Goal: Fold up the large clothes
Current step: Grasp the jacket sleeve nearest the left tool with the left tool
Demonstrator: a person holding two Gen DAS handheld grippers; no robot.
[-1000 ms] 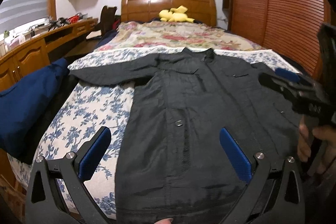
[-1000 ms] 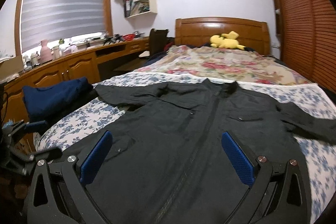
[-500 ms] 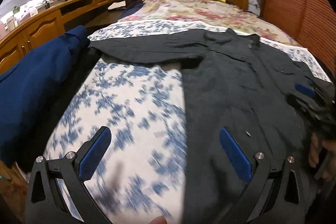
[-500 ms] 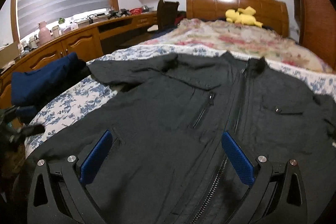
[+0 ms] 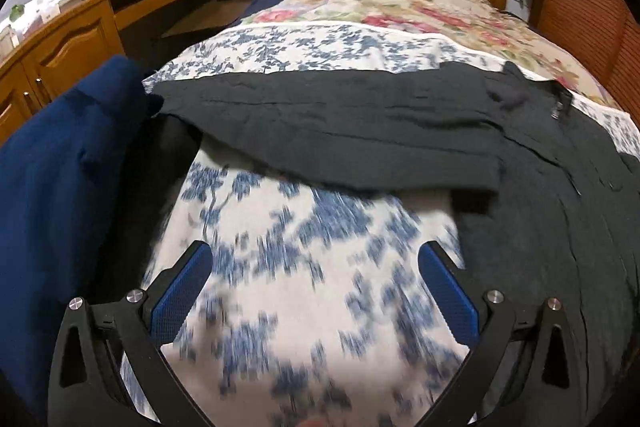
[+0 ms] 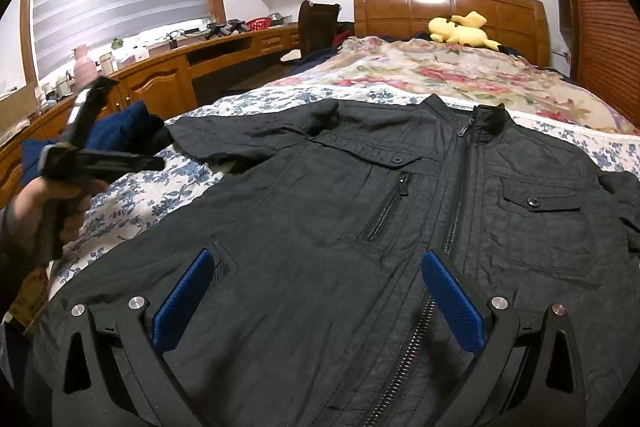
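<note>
A black jacket is lying spread out, front side up, on the blue-flowered sheet that is covering the near part of the bed. Its zip is running up the middle to the collar, with a zipped chest pocket on one side and a buttoned flap pocket on the other. One sleeve is stretching straight out across the sheet toward the bed's edge, where a dark blue garment is lying heaped just beside the cuff.

The right gripper is hanging over the jacket's lower front, its jaws standing wide apart with nothing between them; the blue pads are framing the zip and the bare cloth.

The left gripper is hovering over the flowered sheet beside the jacket's body, below the outstretched sleeve. Its jaws are also standing wide and holding nothing. The sheet under it is looking smeared, so I cannot tell how close to the fabric it is. From the right wrist view, a hand is gripping that tool's handle at the bed's edge.

Farther up the bed, a rose-patterned quilt is covering the rest of the mattress, and a yellow plush toy is resting against the headboard.
</note>
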